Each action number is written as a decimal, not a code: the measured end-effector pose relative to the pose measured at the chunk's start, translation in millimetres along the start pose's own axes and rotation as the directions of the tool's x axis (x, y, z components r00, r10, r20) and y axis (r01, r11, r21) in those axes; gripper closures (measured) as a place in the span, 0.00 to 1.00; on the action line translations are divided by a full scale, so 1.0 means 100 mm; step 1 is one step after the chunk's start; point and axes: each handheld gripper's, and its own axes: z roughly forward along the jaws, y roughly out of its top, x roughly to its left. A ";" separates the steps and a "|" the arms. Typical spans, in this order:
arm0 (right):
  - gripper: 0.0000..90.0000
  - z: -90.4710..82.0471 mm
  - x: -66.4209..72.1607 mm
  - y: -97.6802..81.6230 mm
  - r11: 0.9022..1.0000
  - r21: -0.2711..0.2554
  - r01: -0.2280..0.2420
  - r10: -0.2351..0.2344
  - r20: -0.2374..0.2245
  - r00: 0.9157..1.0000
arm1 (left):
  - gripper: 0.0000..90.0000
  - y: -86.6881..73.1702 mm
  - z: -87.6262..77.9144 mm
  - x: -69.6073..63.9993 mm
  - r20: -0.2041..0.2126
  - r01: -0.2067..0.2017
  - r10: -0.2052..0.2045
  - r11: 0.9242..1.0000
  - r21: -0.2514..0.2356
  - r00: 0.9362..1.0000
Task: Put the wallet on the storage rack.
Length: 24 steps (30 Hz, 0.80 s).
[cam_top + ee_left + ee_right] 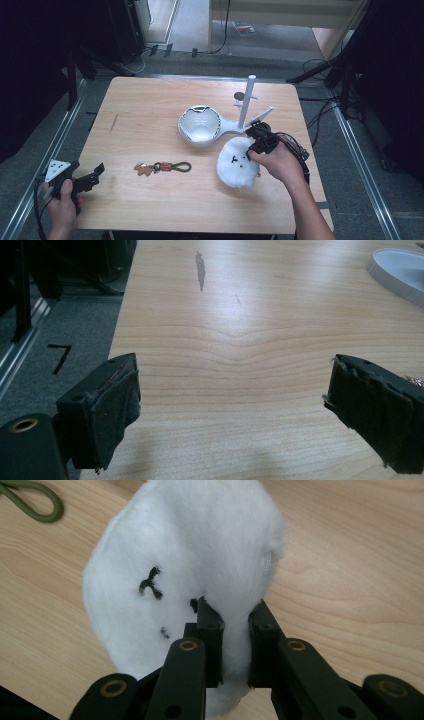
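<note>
one plush toy [237, 162], one keychain [162, 167]

Both grippers [95, 172] [257, 131] are black, with two-jaw linkages joined by brass-coloured pivot bushings [188, 645]. The jaw pads [117, 410] carry dark, worn foam facing — frayed at the edges. The left gripper bears a grey three-cornered plate [55, 169] with dark dots. Black cables [299, 150] trail from each unit. Forearms [312, 212] are bare — no sleeves.
</note>
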 end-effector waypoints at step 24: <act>0.90 -0.51 0.34 0.56 0.994 -0.070 0.081 -0.079 0.032 0.996 | 0.08 0.00 0.00 0.01 0.009 0.008 -0.008 1.000 -0.001 1.000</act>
